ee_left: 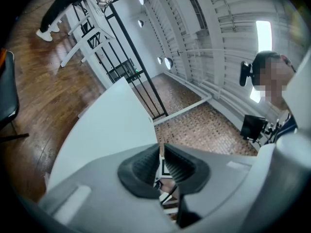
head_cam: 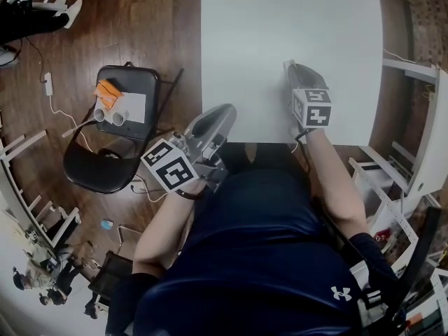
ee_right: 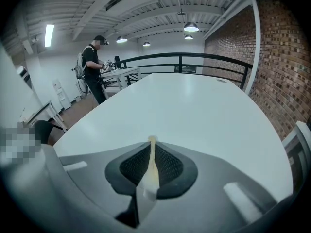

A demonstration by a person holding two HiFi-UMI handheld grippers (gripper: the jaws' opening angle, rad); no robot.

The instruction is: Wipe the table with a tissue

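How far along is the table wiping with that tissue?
Done: the tissue is pinched in the right hand-held gripper. In hand: that gripper sits over the near edge of the white table. Left: the wiping itself; its top shows no marks, so progress cannot be told. The left hand-held gripper hangs empty beside the table.

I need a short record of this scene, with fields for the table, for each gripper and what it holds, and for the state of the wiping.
table: white table, no other object visible on its top
right gripper: right gripper above the table, jaws closed on a thin tissue
left gripper: left gripper at the table's near left corner, jaws almost together, nothing between them
wiping: tissue is gripped; contact with the table cannot be confirmed
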